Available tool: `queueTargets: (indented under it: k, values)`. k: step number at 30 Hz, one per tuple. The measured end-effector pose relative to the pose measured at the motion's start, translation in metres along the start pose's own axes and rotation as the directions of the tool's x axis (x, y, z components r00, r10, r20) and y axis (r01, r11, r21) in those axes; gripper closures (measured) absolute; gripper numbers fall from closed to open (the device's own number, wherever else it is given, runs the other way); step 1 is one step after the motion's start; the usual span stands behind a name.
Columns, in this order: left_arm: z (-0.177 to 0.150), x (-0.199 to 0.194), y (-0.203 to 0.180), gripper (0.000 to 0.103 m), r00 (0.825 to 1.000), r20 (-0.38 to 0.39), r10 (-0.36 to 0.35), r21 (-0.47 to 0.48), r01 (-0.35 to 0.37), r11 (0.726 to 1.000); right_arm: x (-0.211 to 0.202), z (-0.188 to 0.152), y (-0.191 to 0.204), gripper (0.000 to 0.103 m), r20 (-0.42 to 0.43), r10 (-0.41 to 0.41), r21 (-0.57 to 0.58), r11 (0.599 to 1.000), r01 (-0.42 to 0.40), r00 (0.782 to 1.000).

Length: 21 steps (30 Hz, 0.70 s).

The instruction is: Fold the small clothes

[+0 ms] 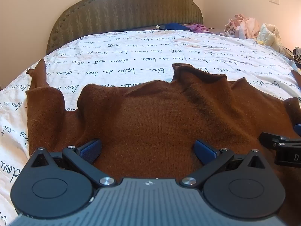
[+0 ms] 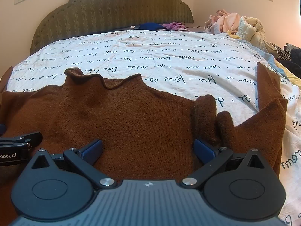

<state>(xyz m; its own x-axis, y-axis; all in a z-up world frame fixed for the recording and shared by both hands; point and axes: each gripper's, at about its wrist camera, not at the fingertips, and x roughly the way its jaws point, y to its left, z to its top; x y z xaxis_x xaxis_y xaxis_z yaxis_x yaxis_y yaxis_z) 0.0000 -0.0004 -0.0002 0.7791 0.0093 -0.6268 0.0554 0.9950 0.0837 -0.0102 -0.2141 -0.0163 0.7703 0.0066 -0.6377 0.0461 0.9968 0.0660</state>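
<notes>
A brown knitted sweater lies spread on the white bedspread, its collar pointing toward the headboard. My left gripper hovers over the sweater's near left part, open wide, blue pads apart with only flat knit between them. In the right wrist view the same sweater fills the foreground. My right gripper is open wide over its near right part, beside a bunched sleeve. Each gripper's edge shows in the other's view: the right gripper and the left gripper.
The bedspread bears black script writing. A green padded headboard stands behind. A pile of pale clothes sits at the back right, with blue and purple garments near the headboard. Dark clothes lie at the right edge.
</notes>
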Motion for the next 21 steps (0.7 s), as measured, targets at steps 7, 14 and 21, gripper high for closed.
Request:
queueTargets:
  k: [7, 14, 21]
  values:
    - [0.0003, 0.0002, 0.0008, 0.000, 1.000, -0.003, -0.009, -0.010, 0.009, 1.000, 0.0000, 0.0001, -0.0002, 0.000, -0.001, -0.002, -0.003, 1.000, 0.002, 1.000]
    - [0.0002, 0.0003, 0.0019, 0.000, 1.000, -0.001, -0.012, -0.014, 0.012, 1.000, 0.0001, 0.0001, 0.0001, 0.000, -0.001, -0.004, -0.005, 1.000, 0.004, 1.000]
    - [-0.0013, -0.0005, 0.0030, 0.000, 1.000, 0.003, -0.015, -0.019, 0.015, 1.000, 0.0002, 0.0002, -0.0005, 0.000, -0.001, -0.003, -0.003, 1.000, 0.003, 1.000]
